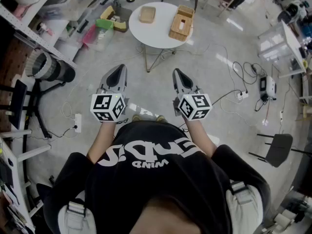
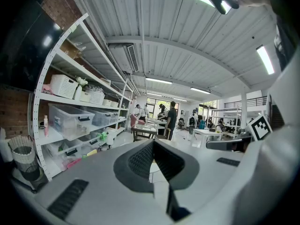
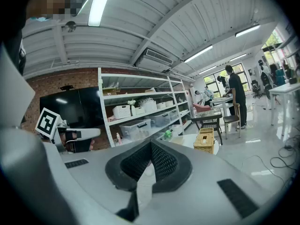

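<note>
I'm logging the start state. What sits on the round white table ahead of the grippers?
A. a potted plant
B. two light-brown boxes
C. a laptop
B: the head view shows a woven tissue box and a smaller wooden box on the round white table.

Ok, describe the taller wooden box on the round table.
Find the round white table on the grey floor. The box sits at its right edge in the head view. It is taller, with a slot on top, unlike the flat square wooden piece beside it.
</note>
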Action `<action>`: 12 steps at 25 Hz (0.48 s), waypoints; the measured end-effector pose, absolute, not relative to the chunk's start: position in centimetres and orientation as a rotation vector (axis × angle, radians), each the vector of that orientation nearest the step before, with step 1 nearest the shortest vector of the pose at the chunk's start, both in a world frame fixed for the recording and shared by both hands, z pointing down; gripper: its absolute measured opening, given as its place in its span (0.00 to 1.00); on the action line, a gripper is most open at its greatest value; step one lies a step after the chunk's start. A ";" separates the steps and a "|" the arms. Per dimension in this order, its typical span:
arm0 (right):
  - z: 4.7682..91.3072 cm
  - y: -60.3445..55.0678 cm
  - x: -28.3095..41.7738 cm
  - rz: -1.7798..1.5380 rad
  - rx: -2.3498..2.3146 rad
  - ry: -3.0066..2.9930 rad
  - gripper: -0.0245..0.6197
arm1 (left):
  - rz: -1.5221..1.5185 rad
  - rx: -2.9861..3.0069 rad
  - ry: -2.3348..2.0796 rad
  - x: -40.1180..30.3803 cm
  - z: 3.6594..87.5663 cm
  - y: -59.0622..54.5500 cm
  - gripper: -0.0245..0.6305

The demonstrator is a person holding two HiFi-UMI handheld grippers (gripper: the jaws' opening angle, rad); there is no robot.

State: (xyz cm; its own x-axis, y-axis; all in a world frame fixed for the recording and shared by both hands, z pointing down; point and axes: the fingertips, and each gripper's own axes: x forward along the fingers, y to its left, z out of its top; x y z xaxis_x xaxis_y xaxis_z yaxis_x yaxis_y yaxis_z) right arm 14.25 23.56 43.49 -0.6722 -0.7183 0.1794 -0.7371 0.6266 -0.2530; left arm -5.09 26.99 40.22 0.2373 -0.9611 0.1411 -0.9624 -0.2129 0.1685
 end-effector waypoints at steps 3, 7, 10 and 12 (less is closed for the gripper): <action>43.4 23.6 13.4 0.486 1.263 -2.785 0.04 | 0.014 2.294 -1.821 -6.2 40.1 27.1 0.04; 43.4 24.3 12.0 0.511 1.263 -2.813 0.04 | 0.009 2.306 -1.803 -7.9 40.4 27.1 0.04; 44.0 25.0 11.3 0.482 1.261 -2.808 0.04 | 0.020 2.331 -1.776 -9.1 40.9 26.7 0.04; 44.3 24.8 11.2 0.478 1.302 -2.791 0.04 | 0.020 2.351 -1.773 -9.8 40.7 26.1 0.04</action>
State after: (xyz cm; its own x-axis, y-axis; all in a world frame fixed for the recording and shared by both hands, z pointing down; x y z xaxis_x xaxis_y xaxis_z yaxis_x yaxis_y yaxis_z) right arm 11.24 24.83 44.26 -0.6507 -0.7443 0.1505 -0.7519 0.6040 -0.2641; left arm -9.82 26.13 40.74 0.2817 -0.9508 0.1287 -0.9535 -0.2625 0.1479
